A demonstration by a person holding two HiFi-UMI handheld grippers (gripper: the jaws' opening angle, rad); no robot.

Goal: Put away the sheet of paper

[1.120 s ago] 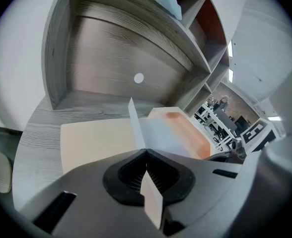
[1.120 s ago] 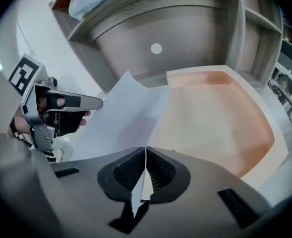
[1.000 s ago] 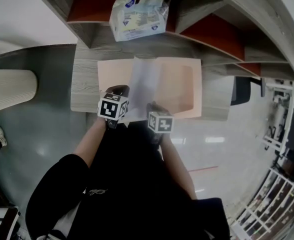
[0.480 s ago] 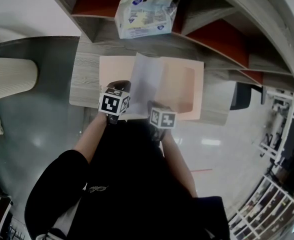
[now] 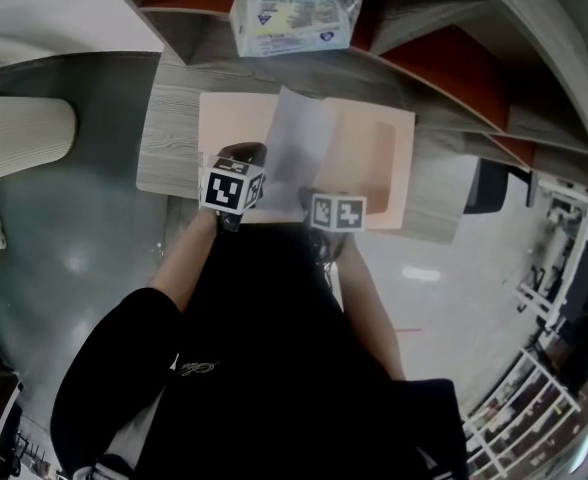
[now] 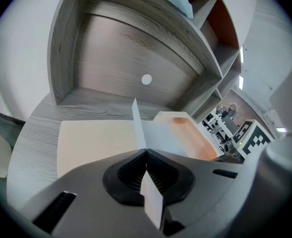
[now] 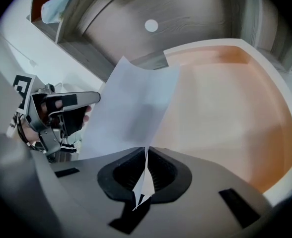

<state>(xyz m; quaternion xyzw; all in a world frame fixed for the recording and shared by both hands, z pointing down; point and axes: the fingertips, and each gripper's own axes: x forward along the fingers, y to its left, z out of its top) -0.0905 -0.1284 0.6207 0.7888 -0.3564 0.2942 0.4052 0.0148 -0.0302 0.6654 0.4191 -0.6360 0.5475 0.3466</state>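
A white sheet of paper hangs over an open peach folder box on the grey wood table. Each gripper pinches one near corner of the sheet. My left gripper is shut on the left corner, and the paper stands edge-on from its closed jaws. My right gripper is shut on the right corner. In the right gripper view the paper leans left over the box's shallow tray. The flat peach lid lies to the left.
A plastic tissue pack sits on the curved grey shelf unit behind the table. The shelf's back panel has a round hole. The table's near edge runs just below the grippers, and a dark chair stands to the right.
The right gripper has tipped a little and the sheet now slants more to the right. Both grippers keep their hold and stay in about the same place.
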